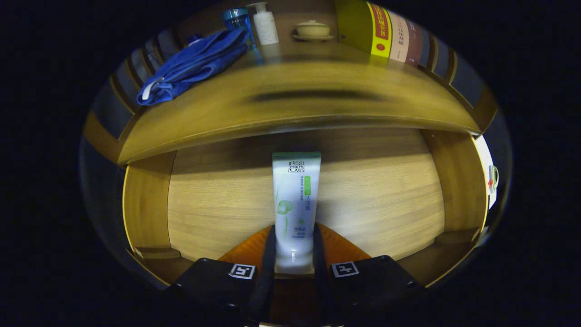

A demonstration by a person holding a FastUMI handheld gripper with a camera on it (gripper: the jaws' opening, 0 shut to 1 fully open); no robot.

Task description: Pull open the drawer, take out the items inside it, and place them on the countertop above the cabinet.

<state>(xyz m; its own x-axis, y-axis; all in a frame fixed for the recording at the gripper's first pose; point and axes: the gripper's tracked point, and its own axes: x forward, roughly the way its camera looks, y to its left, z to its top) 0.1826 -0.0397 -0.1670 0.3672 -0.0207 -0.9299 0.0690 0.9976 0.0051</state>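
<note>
The gripper (pixel 293 247) has its jaws closed on the cap end of the white-and-green soft plastic tube (pixel 295 200), held over the open wooden drawer (pixel 218 200); likely light, squashy, slippery, best pinched near the stiffer cap.

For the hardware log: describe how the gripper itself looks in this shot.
The gripper has two narrow, flat fingers running forward side by side. Behind each sits a blocky black housing with rounded corners, each carrying one square black-and-white fiducial marker on top. No cables are visible.
</note>
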